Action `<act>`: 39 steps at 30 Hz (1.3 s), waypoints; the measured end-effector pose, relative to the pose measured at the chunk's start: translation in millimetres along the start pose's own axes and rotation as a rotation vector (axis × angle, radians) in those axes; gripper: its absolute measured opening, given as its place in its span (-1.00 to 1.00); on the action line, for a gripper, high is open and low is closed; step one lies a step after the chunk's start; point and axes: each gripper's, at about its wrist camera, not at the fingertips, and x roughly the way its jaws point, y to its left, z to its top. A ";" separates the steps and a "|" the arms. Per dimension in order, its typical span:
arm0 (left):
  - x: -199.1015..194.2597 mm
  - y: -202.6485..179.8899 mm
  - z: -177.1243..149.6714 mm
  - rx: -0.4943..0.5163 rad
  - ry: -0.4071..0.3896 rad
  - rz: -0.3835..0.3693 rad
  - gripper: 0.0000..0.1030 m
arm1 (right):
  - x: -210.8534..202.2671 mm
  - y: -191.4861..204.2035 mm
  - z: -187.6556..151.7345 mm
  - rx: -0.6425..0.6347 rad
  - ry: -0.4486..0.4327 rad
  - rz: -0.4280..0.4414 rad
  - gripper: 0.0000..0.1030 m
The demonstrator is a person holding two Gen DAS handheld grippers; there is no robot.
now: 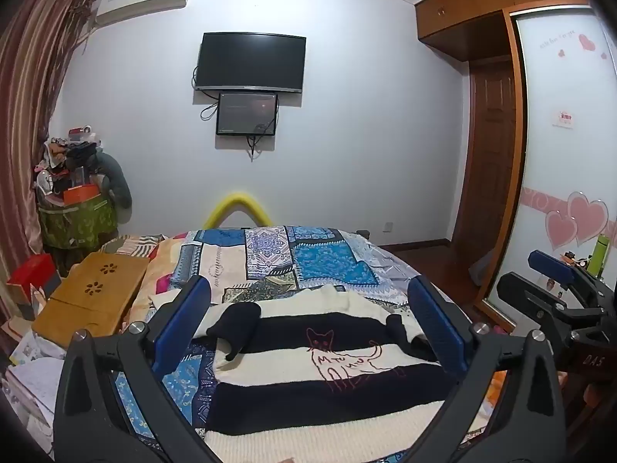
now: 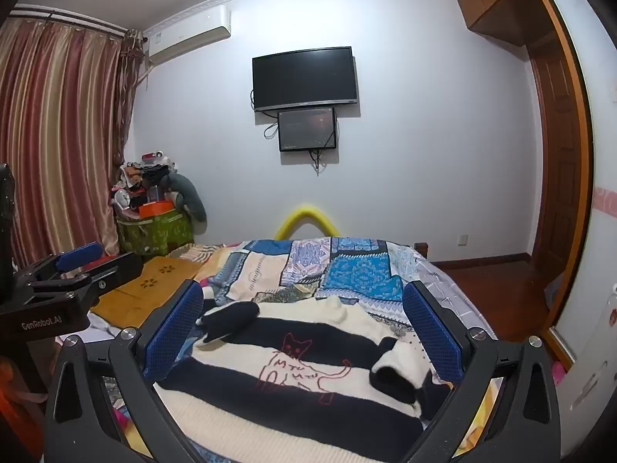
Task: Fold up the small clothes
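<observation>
Both my left gripper and right gripper are wide open, empty. The striped cat sweater looks soft, floppy, light; I'd pinch a sleeve cuff.

Patchwork-quilted bed under striped sweater, wooden tray

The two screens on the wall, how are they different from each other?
The upper screen is clearly larger and wider than the lower screen. The upper screen is fully dark; the lower screen shows a faint dim picture. The upper screen sits above, and the lower screen hangs just beneath it. Both have black frames and trailing cables.
</observation>
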 end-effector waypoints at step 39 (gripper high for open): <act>3.3 1.0 -2.3 -0.003 -0.008 0.005 1.00 | 3.5 0.9 -4.1 -0.004 0.020 -0.002 1.00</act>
